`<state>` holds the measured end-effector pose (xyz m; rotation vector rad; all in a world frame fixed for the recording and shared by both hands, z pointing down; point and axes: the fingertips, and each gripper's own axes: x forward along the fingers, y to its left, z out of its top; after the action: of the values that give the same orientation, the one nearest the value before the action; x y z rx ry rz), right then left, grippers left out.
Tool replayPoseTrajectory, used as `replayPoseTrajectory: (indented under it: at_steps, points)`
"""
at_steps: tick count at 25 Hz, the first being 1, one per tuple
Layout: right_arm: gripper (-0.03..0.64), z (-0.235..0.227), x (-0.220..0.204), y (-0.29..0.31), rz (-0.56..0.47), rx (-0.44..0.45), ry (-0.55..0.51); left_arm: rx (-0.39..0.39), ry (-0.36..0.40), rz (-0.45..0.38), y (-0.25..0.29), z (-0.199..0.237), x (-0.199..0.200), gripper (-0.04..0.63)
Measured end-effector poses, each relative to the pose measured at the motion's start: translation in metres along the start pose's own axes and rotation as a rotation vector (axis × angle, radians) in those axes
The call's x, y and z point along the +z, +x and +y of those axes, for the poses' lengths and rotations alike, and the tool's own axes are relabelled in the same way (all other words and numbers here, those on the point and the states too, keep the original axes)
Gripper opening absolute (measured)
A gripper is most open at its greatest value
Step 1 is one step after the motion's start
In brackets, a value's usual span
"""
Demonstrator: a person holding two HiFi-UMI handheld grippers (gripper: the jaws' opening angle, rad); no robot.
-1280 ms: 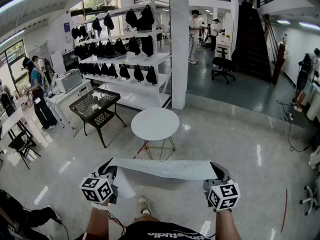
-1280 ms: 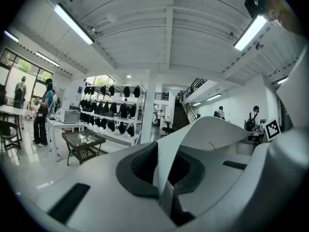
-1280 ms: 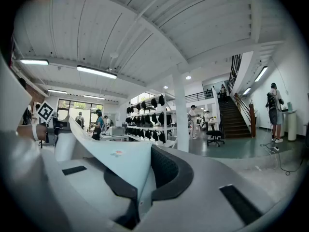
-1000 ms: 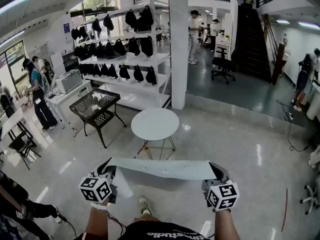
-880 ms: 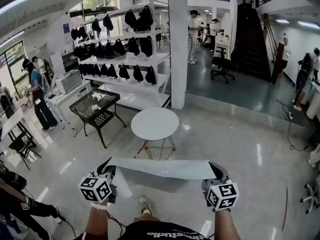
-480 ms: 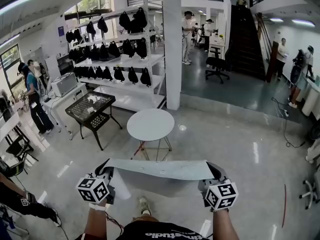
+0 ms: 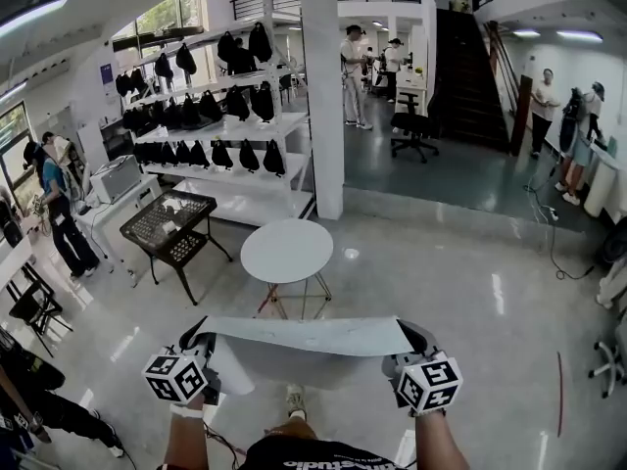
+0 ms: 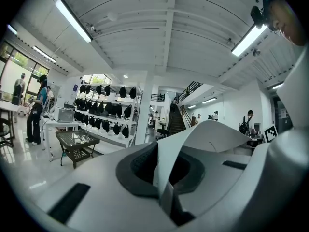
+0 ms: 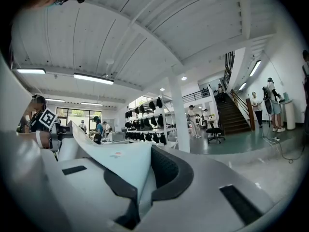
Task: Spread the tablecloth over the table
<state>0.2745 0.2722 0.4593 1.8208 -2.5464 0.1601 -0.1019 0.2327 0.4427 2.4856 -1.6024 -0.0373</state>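
Observation:
A pale grey-white tablecloth [image 7: 313, 337] hangs stretched between my two grippers at waist height. My left gripper [image 7: 199, 336] is shut on its left corner, and the cloth [image 8: 193, 144] rises out of the closed jaws. My right gripper [image 7: 412, 338] is shut on the right corner, where the cloth [image 9: 116, 170] fans out to the left. The round white table [image 7: 286, 251] stands on thin legs just beyond the cloth's far edge, bare on top.
A black wire-mesh table [image 7: 168, 221] stands left of the round table. A white pillar [image 7: 321, 86] and shelves of black bags [image 7: 211, 116] are behind it. People stand at far left [image 7: 57, 204] and in the back. An office chair [image 7: 413, 130] sits beyond the pillar.
The view has shifted forward and right; the round table sits slightly closer and more to the left. Both grippers still hold the cloth stretched as before.

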Motion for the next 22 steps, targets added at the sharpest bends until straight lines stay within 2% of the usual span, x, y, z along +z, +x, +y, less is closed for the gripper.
replayPoseTrajectory:
  at_steps: [13,18,22]
  points:
    - [0.026,-0.016,-0.001,0.029,0.024,-0.01,0.016,-0.01,-0.029,0.035,0.031,0.011,-0.011,0.017]
    - [0.026,-0.014,-0.002,0.053,0.042,0.007,0.024,-0.001,-0.066,0.01,0.041,0.027,-0.003,0.017]
    - [0.026,-0.013,-0.002,0.074,0.061,0.013,0.023,0.008,-0.067,-0.001,0.055,0.041,0.004,0.017]
